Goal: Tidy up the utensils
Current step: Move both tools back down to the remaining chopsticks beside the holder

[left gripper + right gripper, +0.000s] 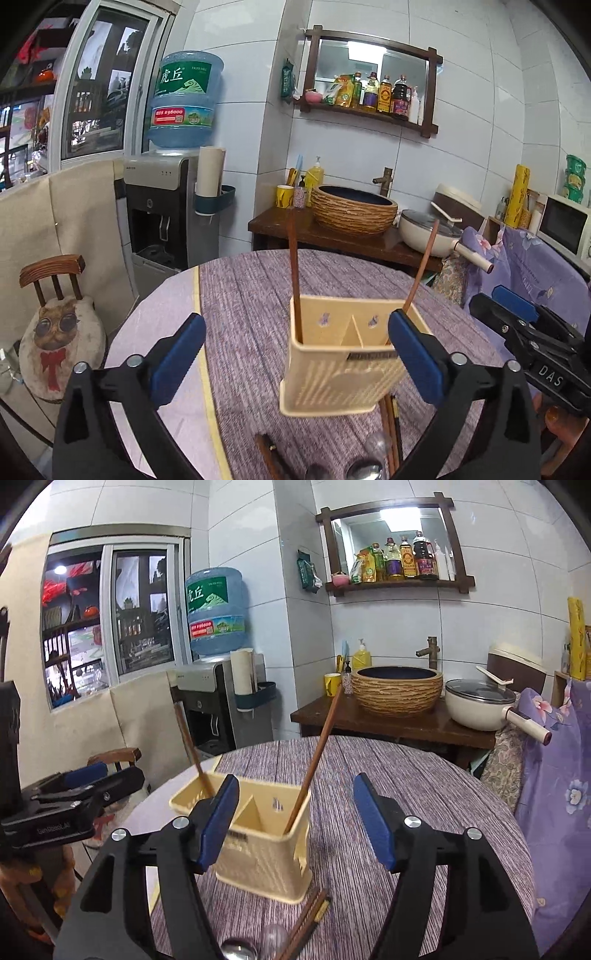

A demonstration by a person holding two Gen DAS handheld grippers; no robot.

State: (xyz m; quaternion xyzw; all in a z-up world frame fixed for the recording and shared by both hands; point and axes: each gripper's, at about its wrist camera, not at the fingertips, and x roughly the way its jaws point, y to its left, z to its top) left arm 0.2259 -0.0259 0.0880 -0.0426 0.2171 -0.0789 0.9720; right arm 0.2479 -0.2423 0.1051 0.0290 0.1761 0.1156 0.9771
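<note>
A cream plastic utensil holder point(341, 373) with two compartments stands on the round table; it also shows in the right wrist view point(258, 845). One brown chopstick point(294, 273) stands in its left compartment and another chopstick point(421, 266) in its right one. More chopsticks point(391, 432) and metal spoons point(364, 470) lie on the table in front of the holder. My left gripper point(295, 358) is open and empty, hovering before the holder. My right gripper point(295, 819) is open and empty, just right of the holder.
The table wears a purple striped cloth point(406, 786). Behind it is a wooden counter point(332, 236) with a woven basin point(354, 210) and a white pan point(428, 230). A water dispenser point(166, 206) and a small chair point(55, 314) stand to the left.
</note>
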